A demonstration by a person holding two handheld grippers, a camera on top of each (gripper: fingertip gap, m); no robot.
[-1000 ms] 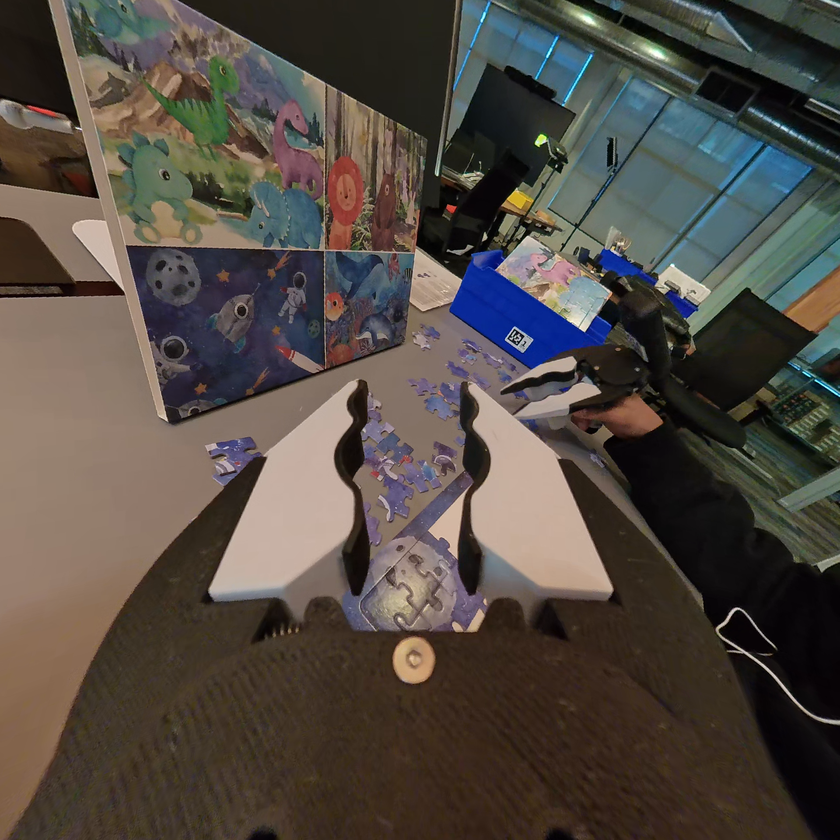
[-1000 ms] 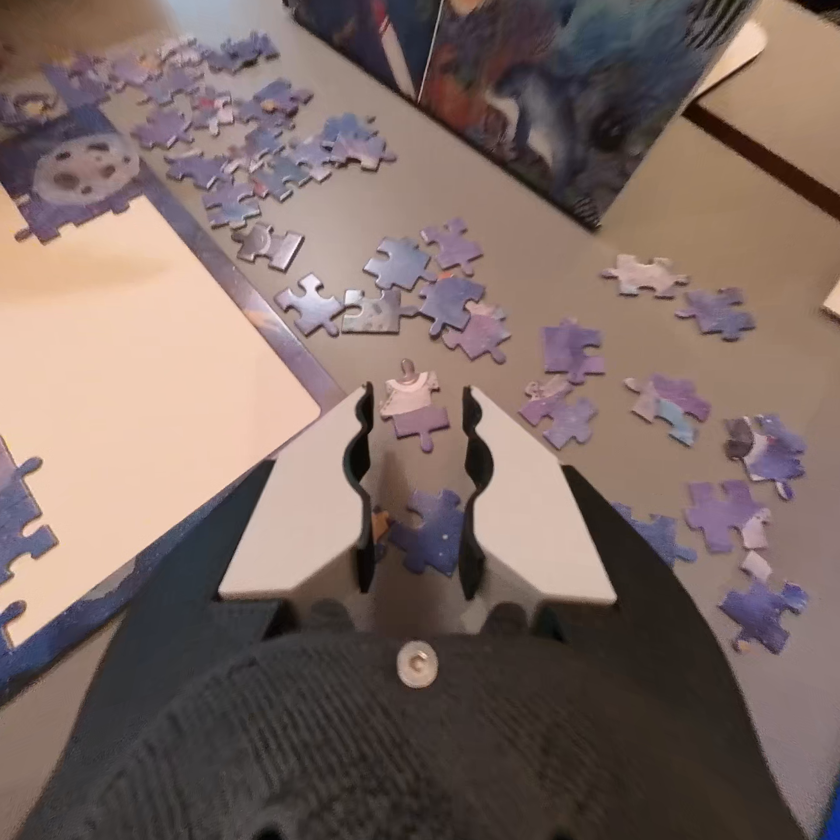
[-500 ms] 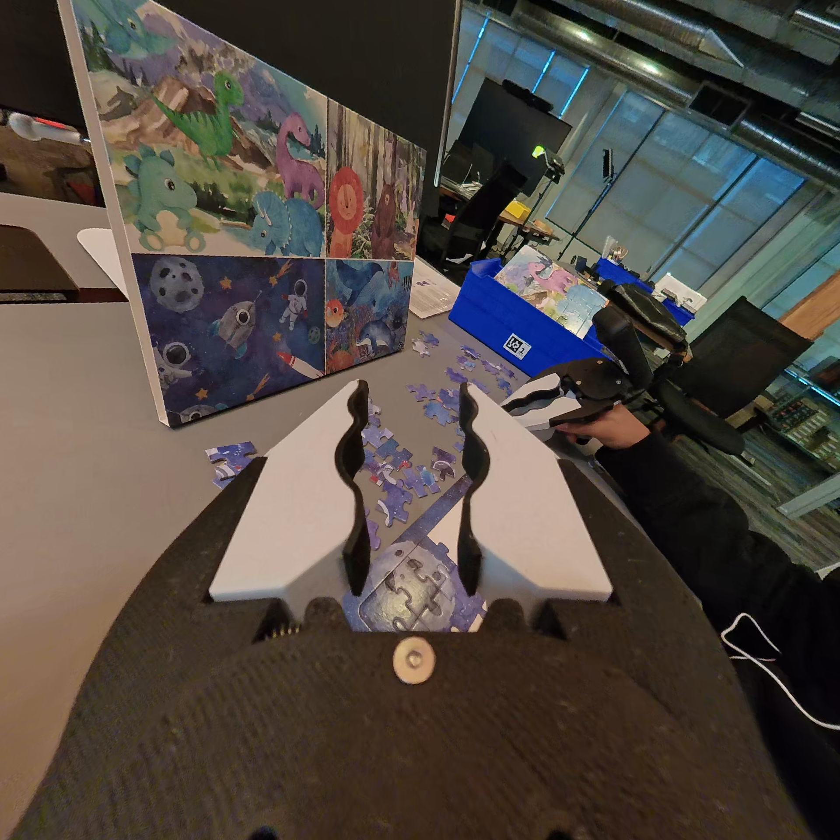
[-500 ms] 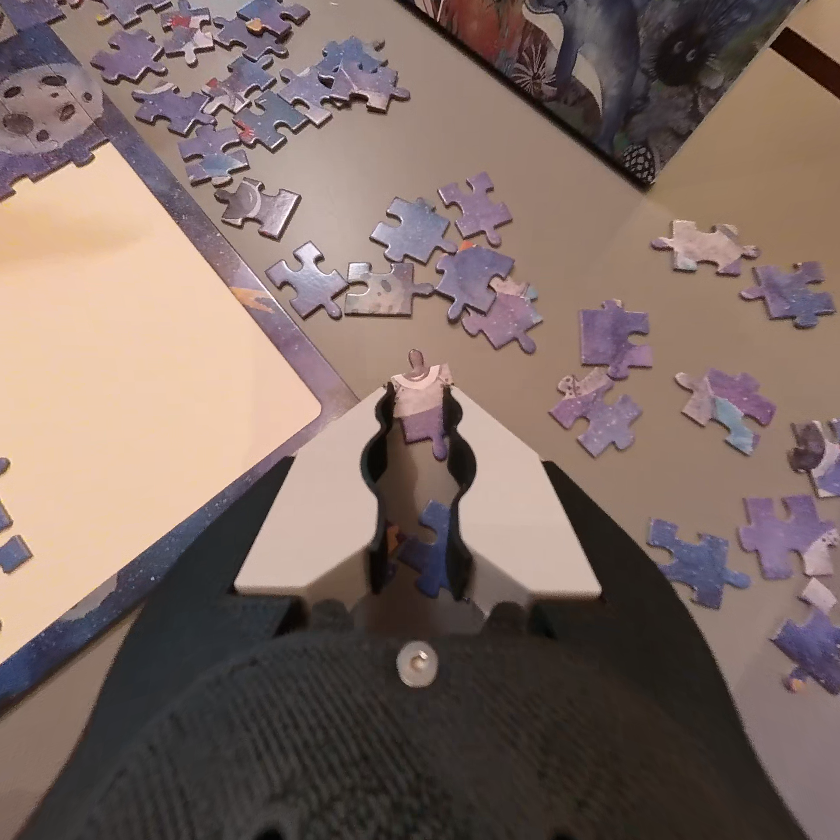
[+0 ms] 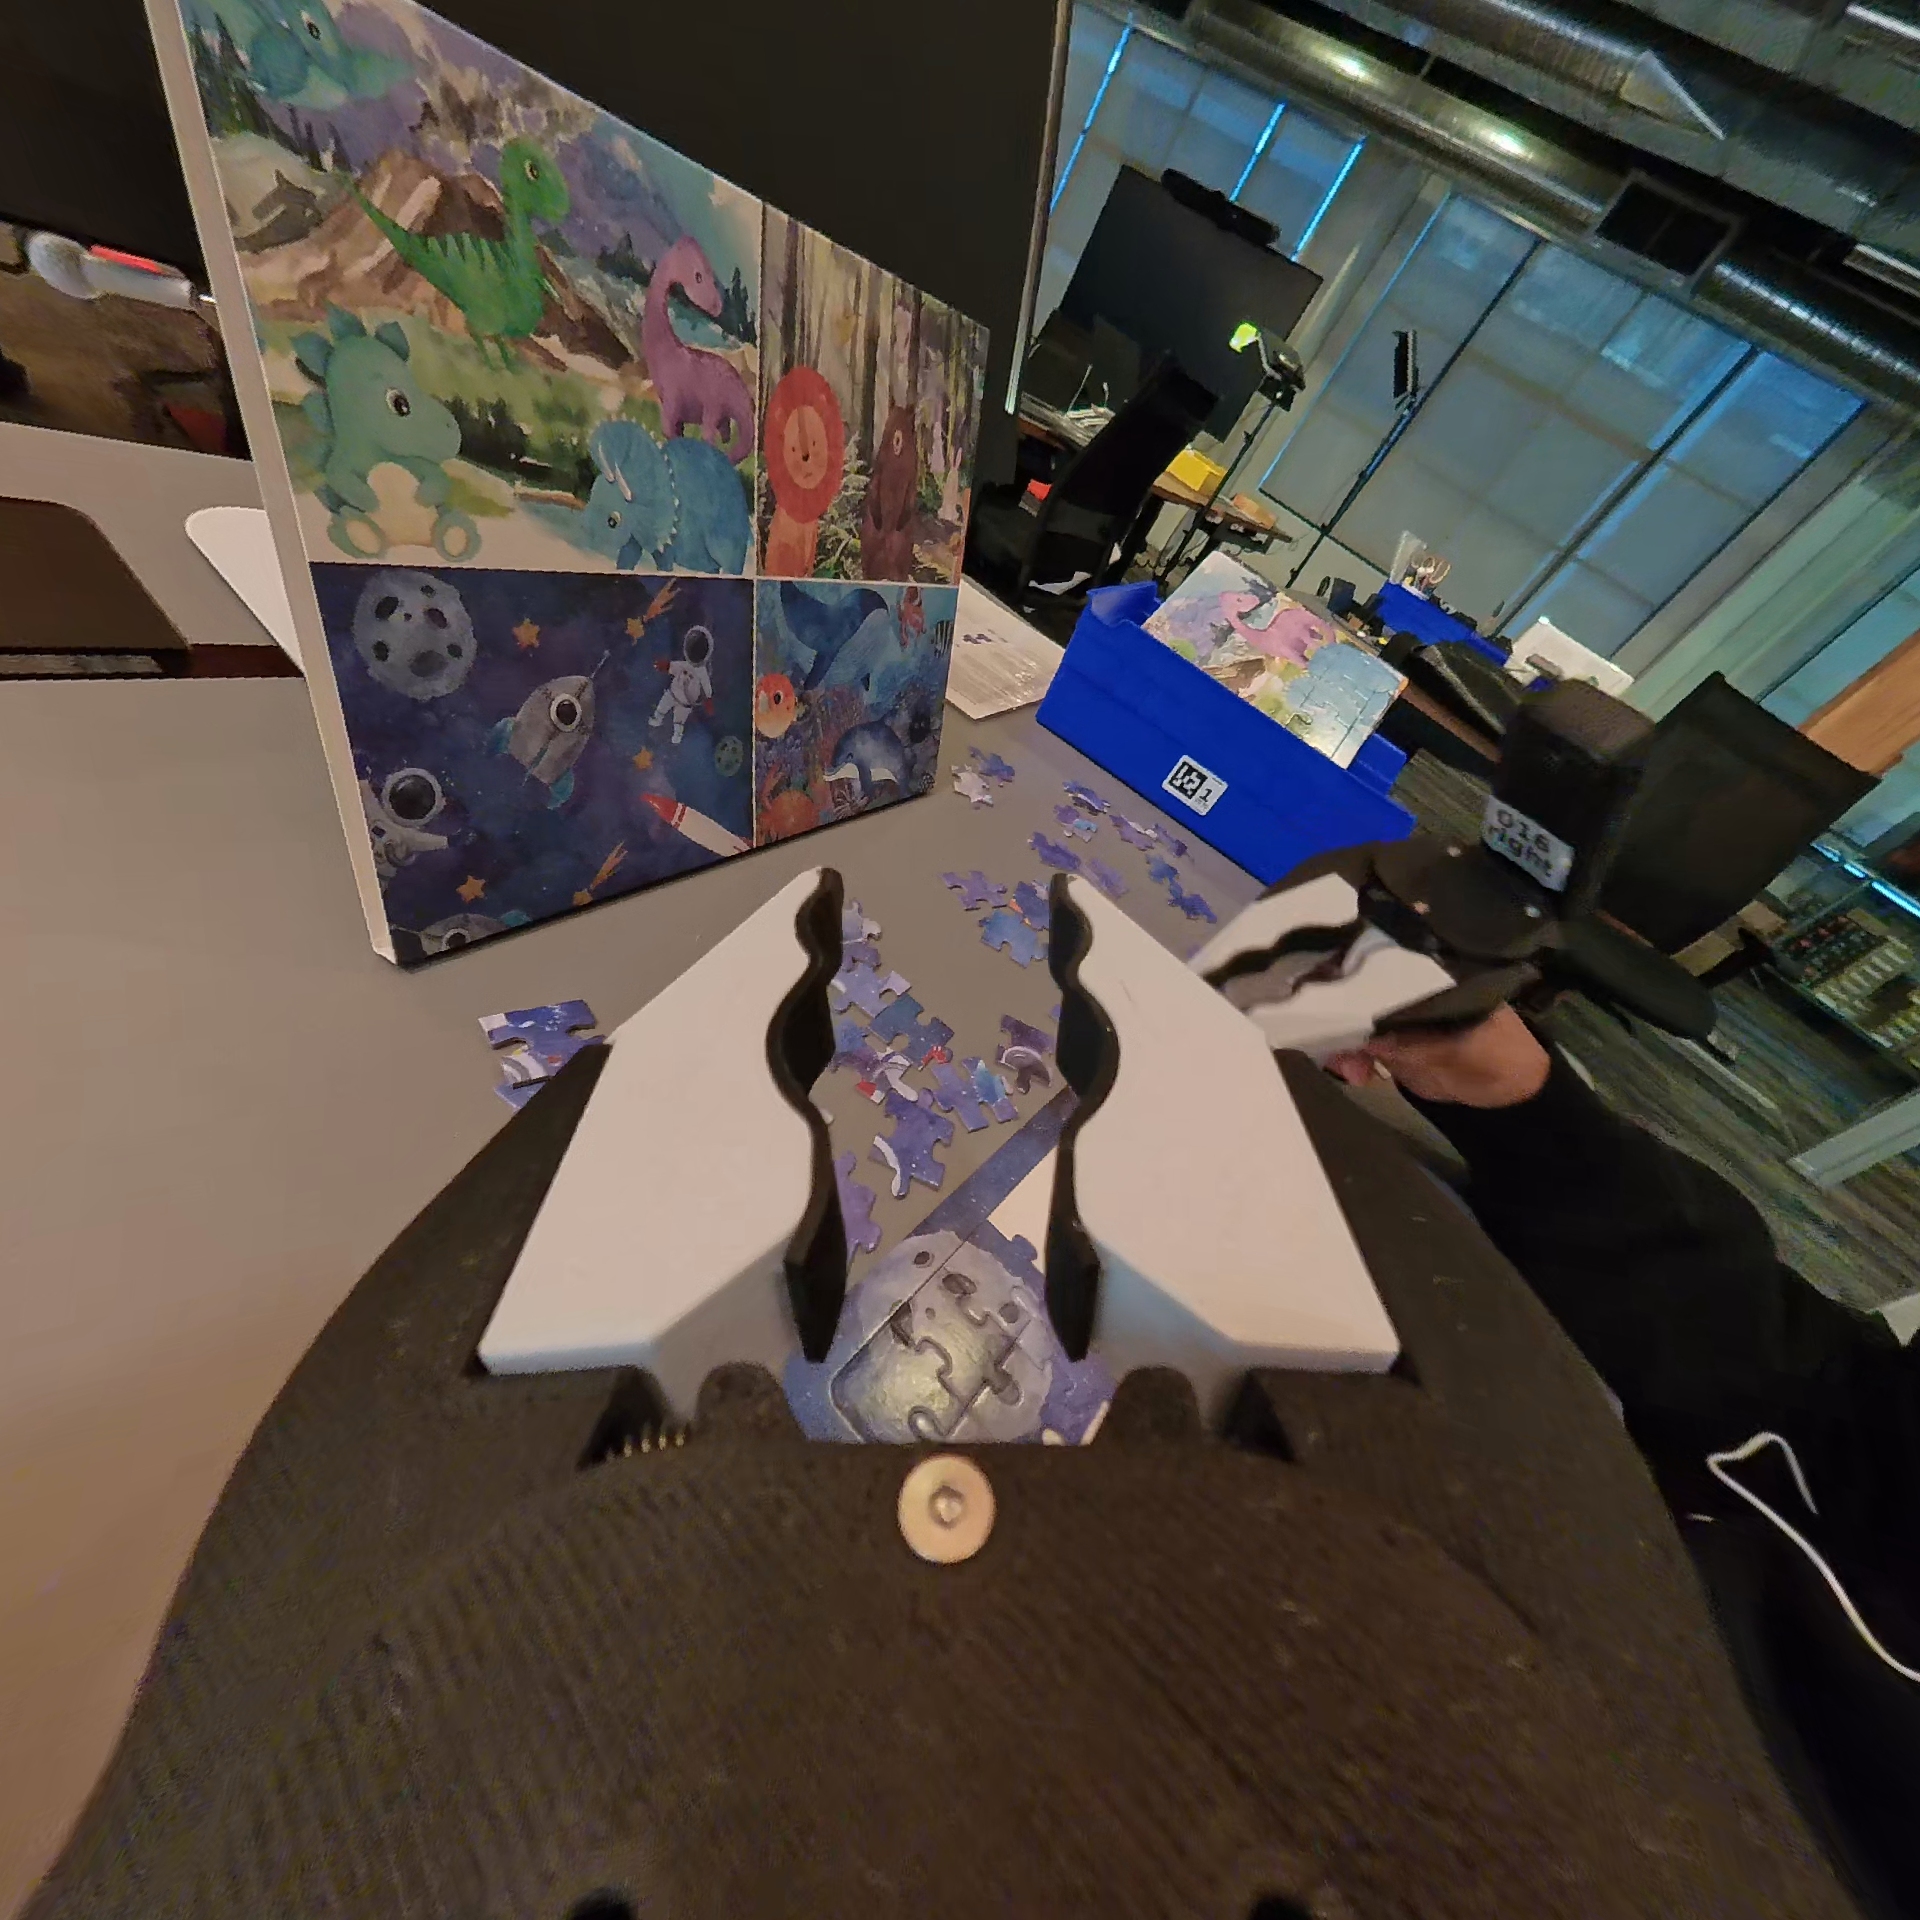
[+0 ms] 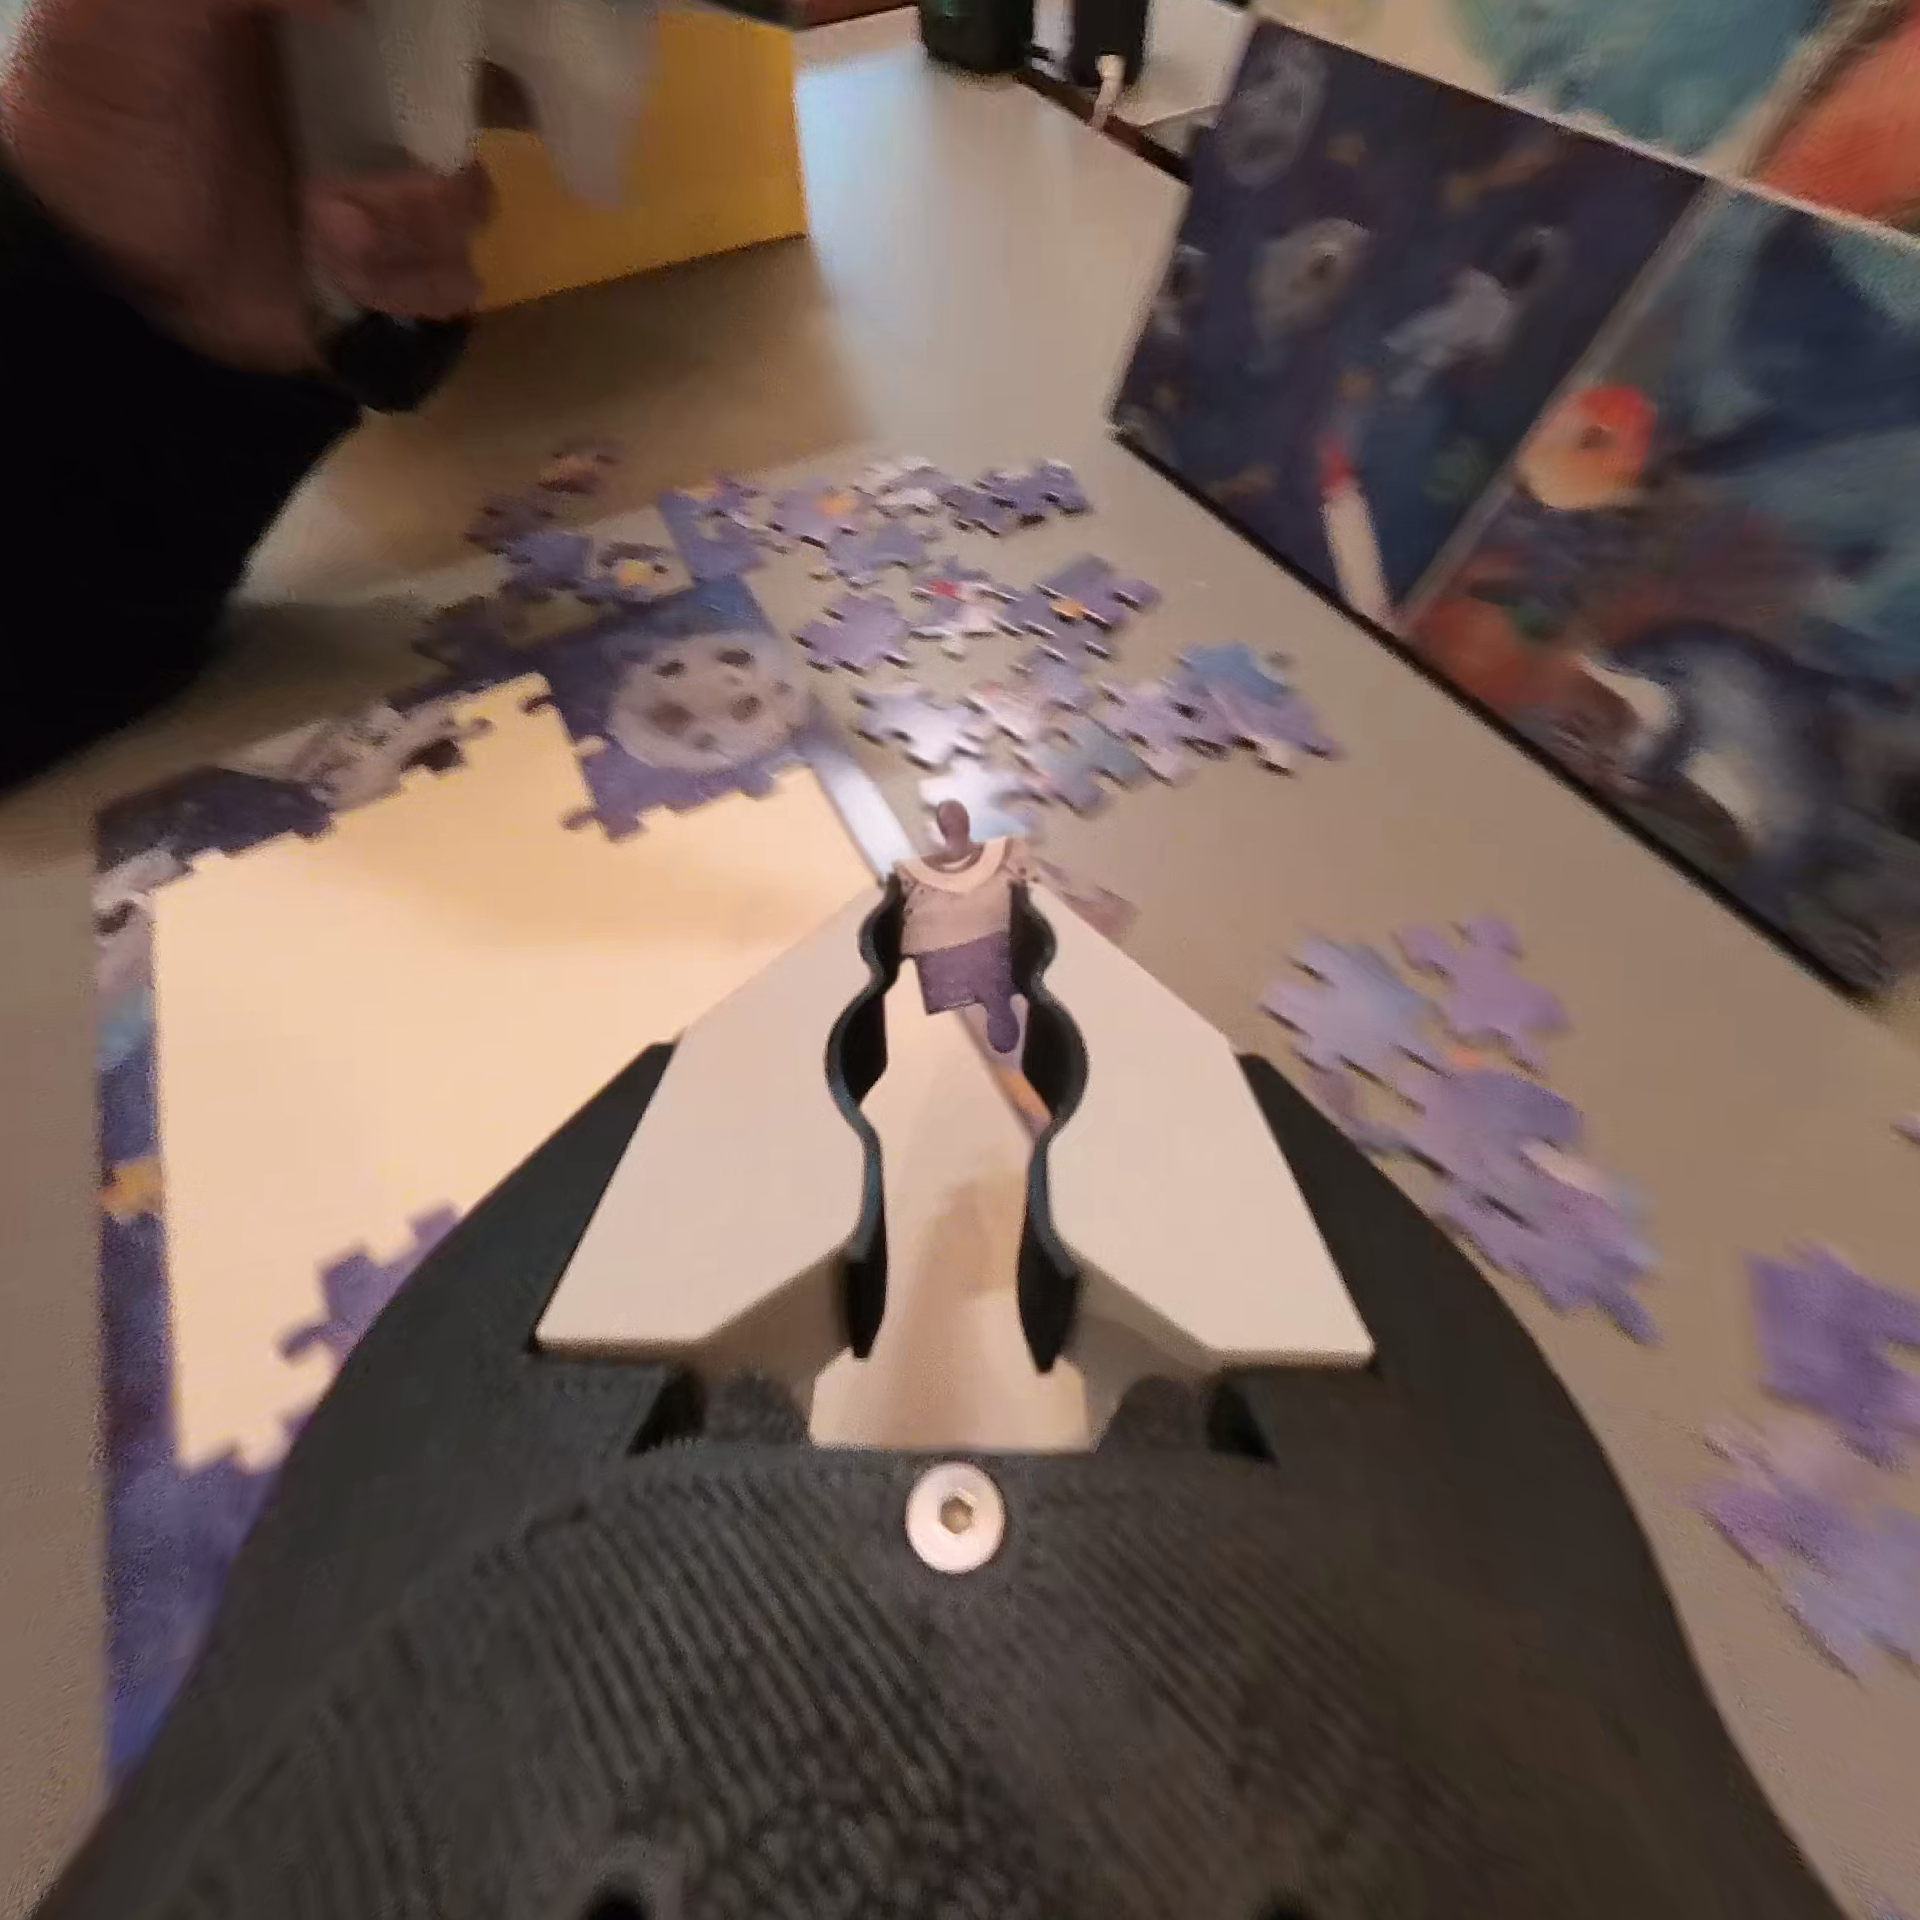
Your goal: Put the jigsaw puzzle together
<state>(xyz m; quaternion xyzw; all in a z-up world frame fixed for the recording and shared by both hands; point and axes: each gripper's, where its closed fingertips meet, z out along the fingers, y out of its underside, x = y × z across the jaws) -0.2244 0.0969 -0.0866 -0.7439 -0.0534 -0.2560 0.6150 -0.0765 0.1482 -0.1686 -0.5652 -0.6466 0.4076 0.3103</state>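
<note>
Grey counter (image 5: 156,1039) carries scattered purple puzzle pieces (image 6: 1455,1060) ahead of and right of the right gripper (image 6: 956,914), whose jaws are clamped on a white-and-purple puzzle piece (image 6: 961,935) at their tips, lifted clear, its long axis along the fingers, one knob pointing forward. Left of those jaws lies the puzzle tray (image 6: 468,935). The left gripper (image 5: 940,894) hovers with jaws apart and bare above the tray's moon corner (image 5: 935,1340), a picture box (image 5: 582,499) ahead-left.

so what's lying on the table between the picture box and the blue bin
Loose purple-blue puzzle pieces are scattered on the grey table between the picture box and the blue bin; the left wrist view shows this.
</note>
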